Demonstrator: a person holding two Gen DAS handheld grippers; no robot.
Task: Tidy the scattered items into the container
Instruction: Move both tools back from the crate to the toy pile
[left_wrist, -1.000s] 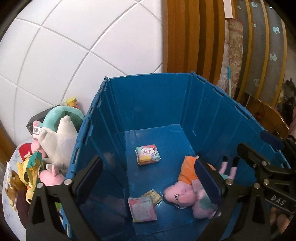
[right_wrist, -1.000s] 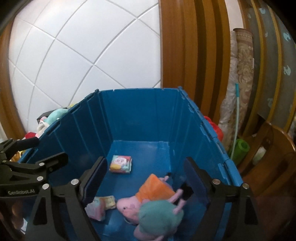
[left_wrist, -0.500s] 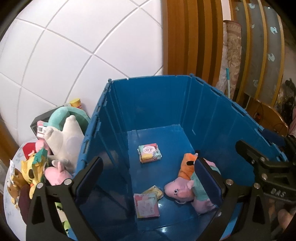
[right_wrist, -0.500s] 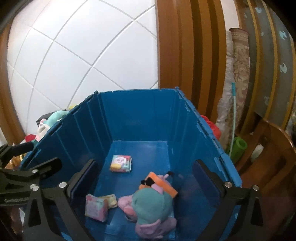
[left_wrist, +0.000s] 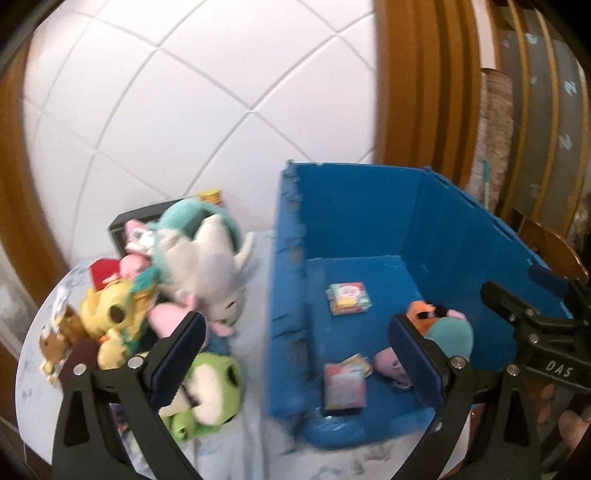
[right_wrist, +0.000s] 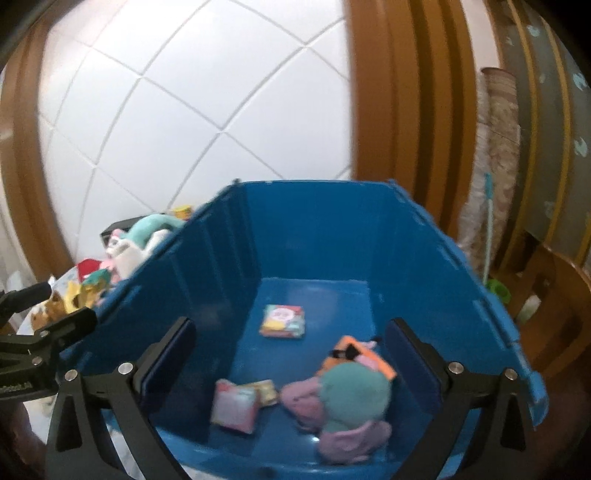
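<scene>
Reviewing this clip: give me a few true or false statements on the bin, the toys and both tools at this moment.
1. The pink pig plush lies inside the blue bin. True.
2. The right tool grips the pig. False: its jaws stand open, nothing between them.
3. The green frog plush is in the bin. False: it lies outside, beside the bin's left wall.
4. The left tool is open and holds nothing. True.
5. The bin is full to its rim. False: most of its floor shows.

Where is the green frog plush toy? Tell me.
In the left wrist view, the green frog plush toy lies on the table, left of the blue plastic bin, below the white plush.
</scene>
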